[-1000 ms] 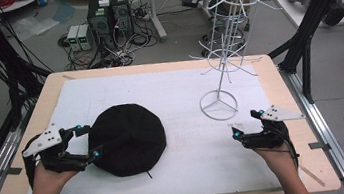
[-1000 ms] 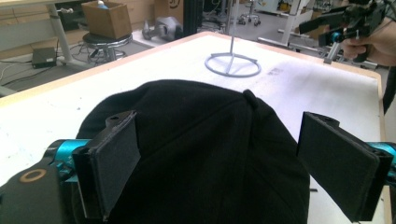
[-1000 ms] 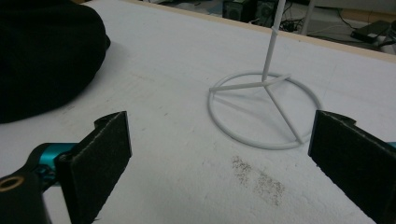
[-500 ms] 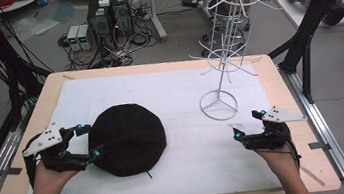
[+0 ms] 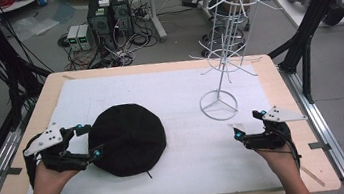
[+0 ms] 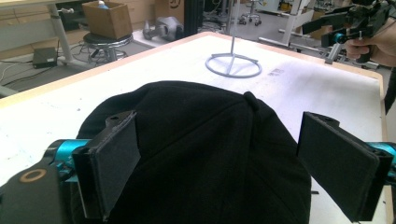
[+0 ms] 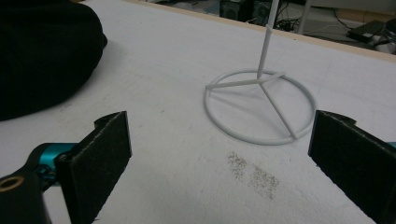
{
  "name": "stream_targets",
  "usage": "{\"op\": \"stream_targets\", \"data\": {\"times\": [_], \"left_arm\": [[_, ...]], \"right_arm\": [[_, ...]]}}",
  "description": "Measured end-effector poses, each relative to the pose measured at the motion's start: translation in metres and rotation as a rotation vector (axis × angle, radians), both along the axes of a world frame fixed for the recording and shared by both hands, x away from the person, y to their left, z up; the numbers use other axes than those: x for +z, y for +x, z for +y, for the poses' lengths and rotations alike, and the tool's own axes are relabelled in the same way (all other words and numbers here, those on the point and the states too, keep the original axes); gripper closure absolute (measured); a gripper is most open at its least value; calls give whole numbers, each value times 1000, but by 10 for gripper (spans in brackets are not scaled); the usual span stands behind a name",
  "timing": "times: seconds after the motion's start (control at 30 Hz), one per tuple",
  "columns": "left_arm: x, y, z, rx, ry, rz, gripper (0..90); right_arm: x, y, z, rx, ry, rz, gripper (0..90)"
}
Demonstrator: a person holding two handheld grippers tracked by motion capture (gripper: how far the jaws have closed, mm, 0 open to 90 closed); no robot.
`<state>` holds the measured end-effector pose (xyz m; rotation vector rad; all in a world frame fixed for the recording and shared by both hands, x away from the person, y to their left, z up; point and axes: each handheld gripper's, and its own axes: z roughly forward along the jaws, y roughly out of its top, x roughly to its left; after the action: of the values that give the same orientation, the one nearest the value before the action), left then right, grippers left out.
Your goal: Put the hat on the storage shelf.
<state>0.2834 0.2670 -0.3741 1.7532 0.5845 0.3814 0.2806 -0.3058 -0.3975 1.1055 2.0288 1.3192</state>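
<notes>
You are bringing the left gripper (image 5: 91, 140) up to the near-left edge of the black hat (image 5: 127, 138), which is lying flat on the white mat (image 5: 180, 96) toward the left of the surface. In the left gripper view its fingers (image 6: 112, 163) are standing wide apart, released, with the crown of the hat (image 6: 196, 149) and its top button between and beyond them; nothing is clamped yet, and you cannot tell from these pictures whether the pads are touching the fabric or just hovering over the rim.

You are holding the right gripper (image 5: 247, 127) low over the mat near the right edge, well apart from the hat. Its fingers (image 7: 100, 158) are also spread and holding nothing, and they are facing the round base of the white wire rack (image 7: 261, 105), which is standing upright just ahead of them.

Judging by the layout, the work looks like lifting the hat and hanging it on one of the hooks of the wire rack (image 5: 221, 45). If so, you are at the very start: the approach is nearly done, but the grasp, the lift, the carry across the mat and the hanging are all still to come. The hooks are carrying nothing.
</notes>
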Motion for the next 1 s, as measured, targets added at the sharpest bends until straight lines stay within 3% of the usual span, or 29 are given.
{"op": "stream_targets", "data": {"times": [0.57,0.9,1.0], "left_arm": [[5,0,-12,-24,-10,0,137],[19,9,-42,-64,39,-7,137],[22,14,-59,-87,82,-3,136]], "right_arm": [[0,0,-4,-12,12,3,51],[-1,0,-3,-7,15,9,51],[-1,1,-5,-12,20,9,51]]}}
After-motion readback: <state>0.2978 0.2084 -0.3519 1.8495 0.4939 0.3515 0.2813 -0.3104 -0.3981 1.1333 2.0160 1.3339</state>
